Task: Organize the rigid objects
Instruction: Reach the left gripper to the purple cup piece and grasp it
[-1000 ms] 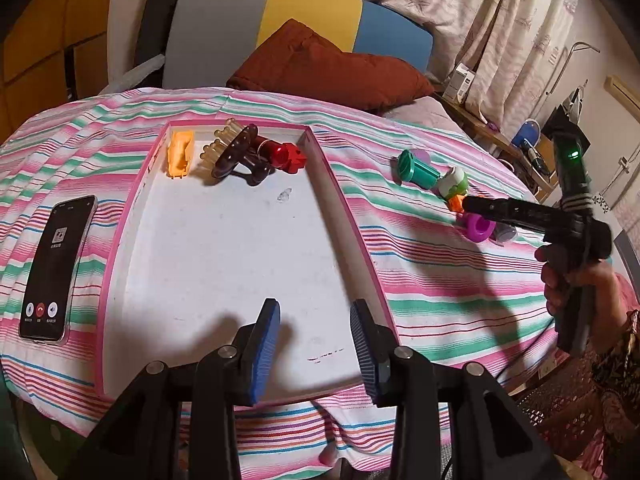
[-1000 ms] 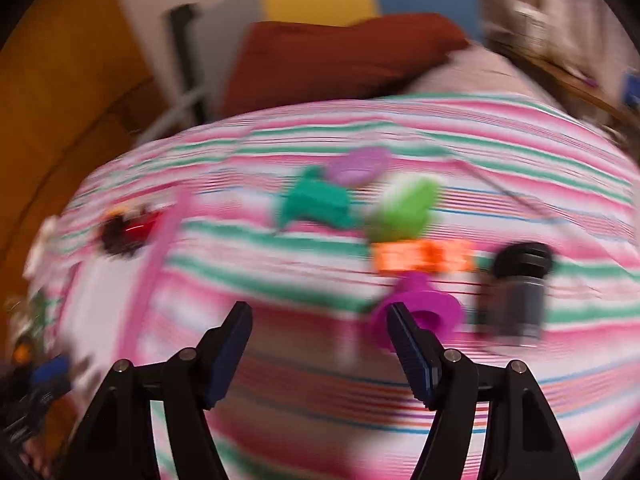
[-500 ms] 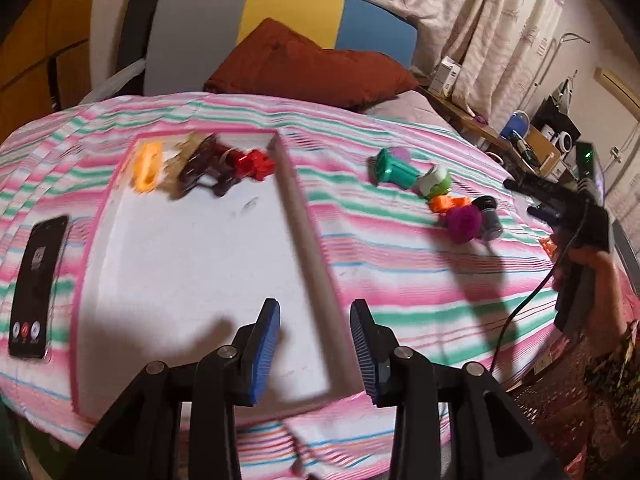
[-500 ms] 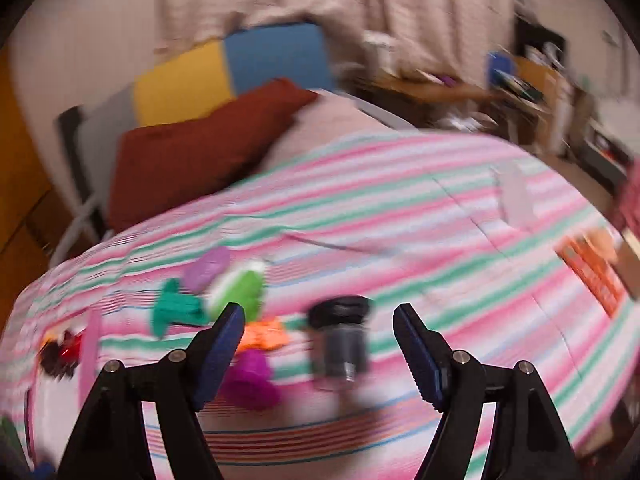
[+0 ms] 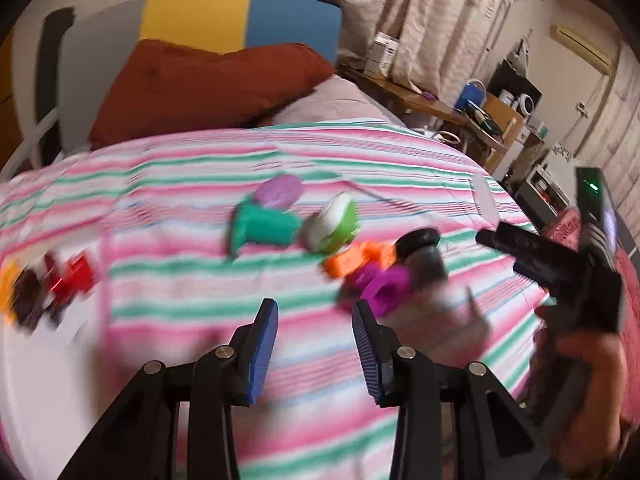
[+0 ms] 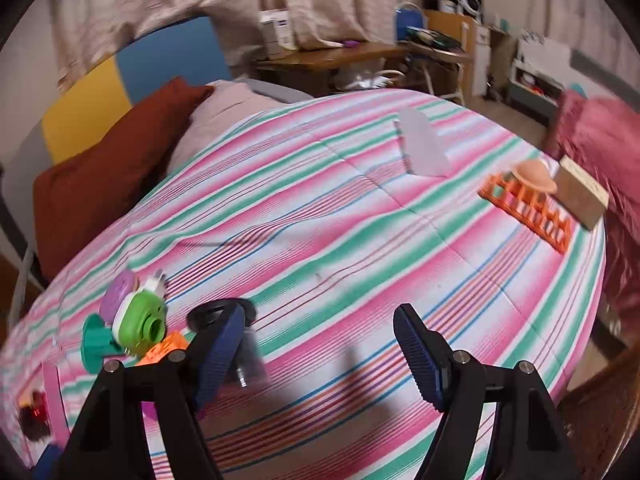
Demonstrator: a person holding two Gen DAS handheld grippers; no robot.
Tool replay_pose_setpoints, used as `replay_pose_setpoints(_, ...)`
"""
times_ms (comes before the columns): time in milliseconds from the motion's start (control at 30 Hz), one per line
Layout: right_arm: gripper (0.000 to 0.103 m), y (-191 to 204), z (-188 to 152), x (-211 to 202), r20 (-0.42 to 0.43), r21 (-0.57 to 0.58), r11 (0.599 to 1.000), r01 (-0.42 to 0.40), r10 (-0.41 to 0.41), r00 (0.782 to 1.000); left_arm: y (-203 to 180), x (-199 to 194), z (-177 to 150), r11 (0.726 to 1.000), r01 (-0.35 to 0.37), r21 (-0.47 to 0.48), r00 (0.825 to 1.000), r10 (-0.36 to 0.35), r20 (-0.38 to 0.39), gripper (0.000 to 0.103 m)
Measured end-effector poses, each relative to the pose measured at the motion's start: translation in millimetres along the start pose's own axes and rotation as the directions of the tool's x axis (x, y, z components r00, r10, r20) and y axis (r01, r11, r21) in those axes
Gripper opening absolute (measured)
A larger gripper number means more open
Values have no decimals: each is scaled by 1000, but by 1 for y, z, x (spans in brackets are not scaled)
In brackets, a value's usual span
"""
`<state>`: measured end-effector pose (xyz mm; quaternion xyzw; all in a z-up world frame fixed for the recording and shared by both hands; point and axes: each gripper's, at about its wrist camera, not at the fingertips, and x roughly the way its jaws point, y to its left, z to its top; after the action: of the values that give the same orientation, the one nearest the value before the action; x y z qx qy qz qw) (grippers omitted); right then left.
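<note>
Left wrist view: left tongs [image 5: 315, 322] have just been opening, narrow gap, nothing between them.
Right tongs [image 6: 320, 340]: wide, empty, above striped bedspread [image 6: 360, 248].

On the striped bedspread [image 6: 340, 216] sit six small toys in one cluster [image 5: 332, 240]. Far right lie one orange rack [image 6: 528, 210], one wooden block [image 6: 582, 196] and one white card [image 6: 424, 148].

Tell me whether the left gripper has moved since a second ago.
Yes. The left gripper has swung right, off the tray and toward the toys; its jaws, empty, have just been opening. The tray now sits at the left edge.
</note>
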<state>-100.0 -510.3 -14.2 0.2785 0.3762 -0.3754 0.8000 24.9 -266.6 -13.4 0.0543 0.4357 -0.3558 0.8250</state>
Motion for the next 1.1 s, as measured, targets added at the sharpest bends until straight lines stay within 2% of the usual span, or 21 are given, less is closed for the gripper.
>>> replay_pose_setpoints(167, 78, -4, 3, 5, -13, 39, 999, -11, 11, 1000, -21, 47, 30, 999, -44, 4, 998, 45, -38, 38)
replay_pose_setpoints(233, 78, -5, 4, 7, -22, 45, 999, -18, 19, 1000, -25, 68, 35, 998, -61, 18, 995, 62, -80, 38)
replay_pose_setpoints(300, 78, -6, 4, 9, -29, 59, 998, -27, 29, 999, -27, 83, 31, 999, -47, 28, 990, 50, -132, 38)
replay_pose_setpoints(400, 78, -7, 5, 9, -31, 71, 997, -43, 45, 999, -31, 83, 19, 997, -40, 68, 988, 49, -143, 38)
replay_pose_setpoints(633, 78, -9, 5, 8, -29, 82, 995, -62, 65, 997, -43, 58, -15, 991, 6, 136, 994, 9, -112, 38)
replay_pose_setpoints(767, 78, -16, 3, 10, -46, 119, 990, -73, 79, 996, -40, 44, -20, 996, 36, 85, 996, -29, -82, 38)
replay_pose_setpoints(833, 78, -19, 3, 11, -50, 138, 988, -75, 82, 995, -36, 40, -17, 996, 78, 42, 995, -75, -66, 38)
replay_pose_setpoints(933, 78, -23, 5, 9, -38, 154, 985, -73, 80, 996, -39, 48, -11, 992, 126, 9, 986, -124, -112, 38)
replay_pose_setpoints(1100, 78, -31, 6, 9, -34, 188, 980, -69, 77, 996, -61, 65, -14, 984, 175, 46, 971, -164, -172, 38)
